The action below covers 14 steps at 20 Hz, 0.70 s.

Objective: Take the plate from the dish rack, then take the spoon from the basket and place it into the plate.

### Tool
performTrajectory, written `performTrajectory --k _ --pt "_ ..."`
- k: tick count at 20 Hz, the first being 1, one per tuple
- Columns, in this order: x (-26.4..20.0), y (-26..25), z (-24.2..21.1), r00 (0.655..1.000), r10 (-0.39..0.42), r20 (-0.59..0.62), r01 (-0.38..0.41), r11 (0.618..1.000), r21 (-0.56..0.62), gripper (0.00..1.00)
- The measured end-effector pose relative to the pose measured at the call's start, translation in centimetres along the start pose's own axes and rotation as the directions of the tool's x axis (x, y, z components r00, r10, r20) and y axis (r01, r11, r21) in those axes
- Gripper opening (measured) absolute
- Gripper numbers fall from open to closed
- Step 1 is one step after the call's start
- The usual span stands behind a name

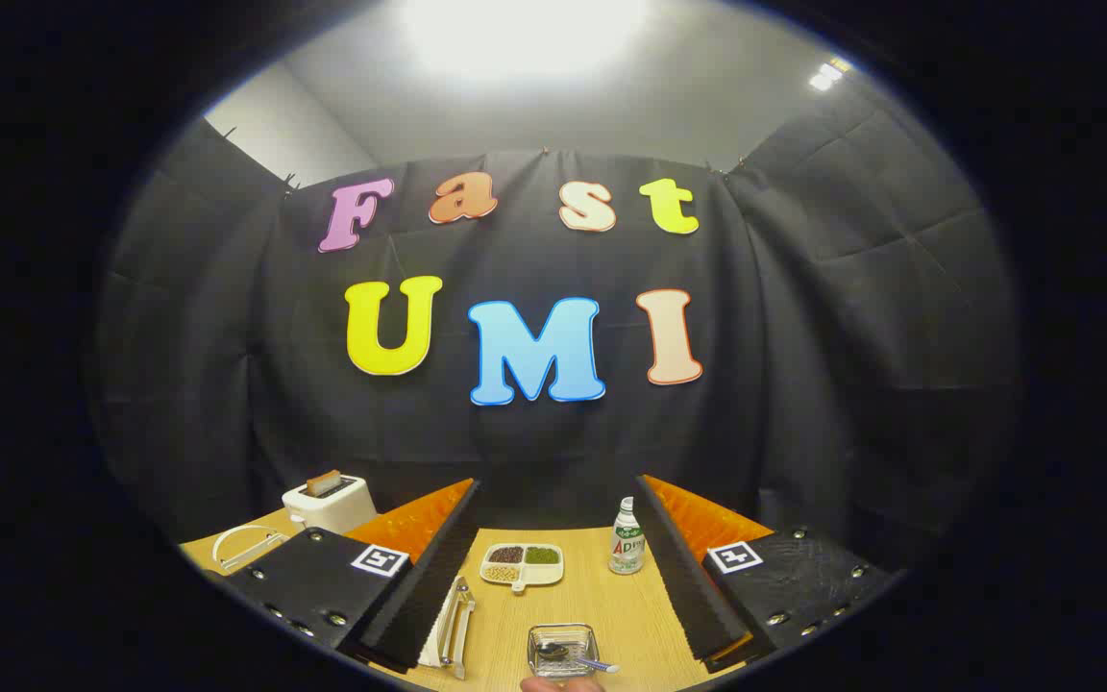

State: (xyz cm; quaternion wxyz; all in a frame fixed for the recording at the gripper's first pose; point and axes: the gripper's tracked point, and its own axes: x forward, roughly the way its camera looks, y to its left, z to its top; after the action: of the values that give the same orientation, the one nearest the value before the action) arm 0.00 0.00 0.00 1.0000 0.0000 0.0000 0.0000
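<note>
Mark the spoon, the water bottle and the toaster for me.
spoon (pixel 575 659): gripper view, between the open fingers, on its handle where it leaves the clear basket.
water bottle (pixel 627 550): gripper view, beyond the fingers, on its labelled body.
toaster (pixel 330 504): gripper view, on its white front face.

Light wooden table (pixel 602 601) with toaster (pixel 328 502), divided dish (pixel 522 564), bottle (pixel 627 538), glass basket (pixel 562 650).

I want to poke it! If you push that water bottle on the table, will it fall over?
Probably, if pushed near its cap. The bottle stands upright, tall and narrow, so it may tip easily. It looks like thin clear plastic, so likely light and a bit squashy. On its side its round body might roll across the table. The open gripper is not touching it.
</note>
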Motion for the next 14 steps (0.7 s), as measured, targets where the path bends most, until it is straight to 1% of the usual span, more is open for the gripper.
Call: performTrajectory --k 2,4,6,9,11,14 --pt "0.4 -0.1 1.4 1.000 -0.001 0.022 0.001 1.000 0.014 0.98" --pt "0.1 0.1 1.8 1.000 -0.009 0.009 0.009 1.000 0.016 0.97" --pt "0.7 0.5 2.3 1.000 -0.001 0.018 0.001 1.000 -0.001 0.98" --pt "1.0 1.2 1.9 1.000 0.000 -0.009 0.000 1.000 0.005 0.97" --pt "1.0 2.2 2.1 1.000 0.011 -0.012 -0.011 1.000 0.016 0.97" --pt "1.4 3.3 2.2 0.999 0.032 -0.019 -0.032 0.999 0.000 0.97"
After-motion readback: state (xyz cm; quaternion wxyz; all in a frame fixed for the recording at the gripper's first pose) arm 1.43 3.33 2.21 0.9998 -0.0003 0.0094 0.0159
